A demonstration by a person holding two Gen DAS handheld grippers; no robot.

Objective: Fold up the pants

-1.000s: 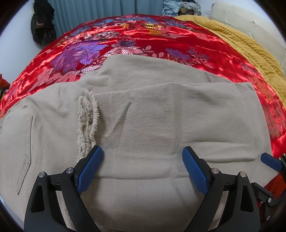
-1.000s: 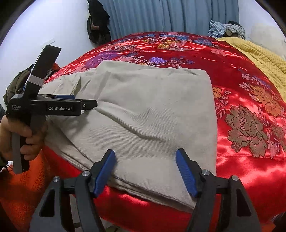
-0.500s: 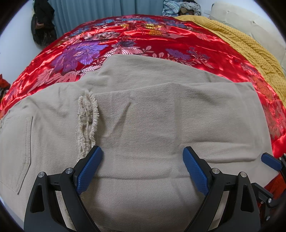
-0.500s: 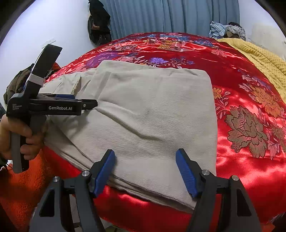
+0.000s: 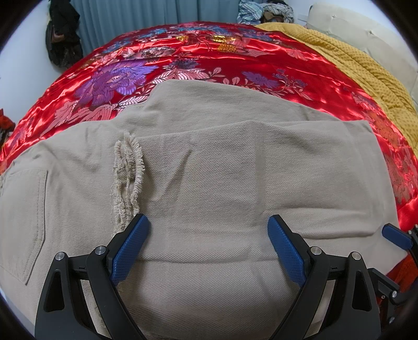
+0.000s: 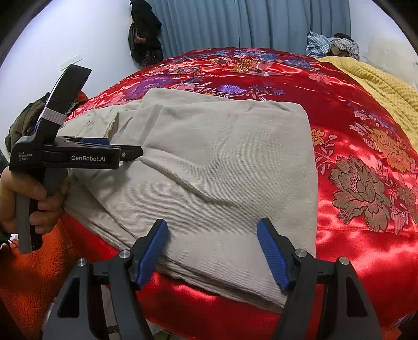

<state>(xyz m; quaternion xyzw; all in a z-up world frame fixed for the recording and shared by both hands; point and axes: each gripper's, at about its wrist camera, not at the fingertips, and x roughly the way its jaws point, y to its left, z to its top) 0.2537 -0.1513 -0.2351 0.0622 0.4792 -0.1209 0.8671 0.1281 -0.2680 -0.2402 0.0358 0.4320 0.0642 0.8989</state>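
Note:
Beige pants lie folded over on a red floral satin bedspread. The frayed leg hem rests on top near the back pocket. My left gripper is open and empty, just above the near part of the pants. In the right wrist view the pants reach the bed's near edge. My right gripper is open and empty over that near folded edge. The left gripper shows there side-on at the left, held by a hand.
A mustard knitted blanket covers the bed's right side. Blue curtains and a dark hanging bag are behind the bed. A pile of clothes sits at the far corner. An orange fleece lies below the bed edge at left.

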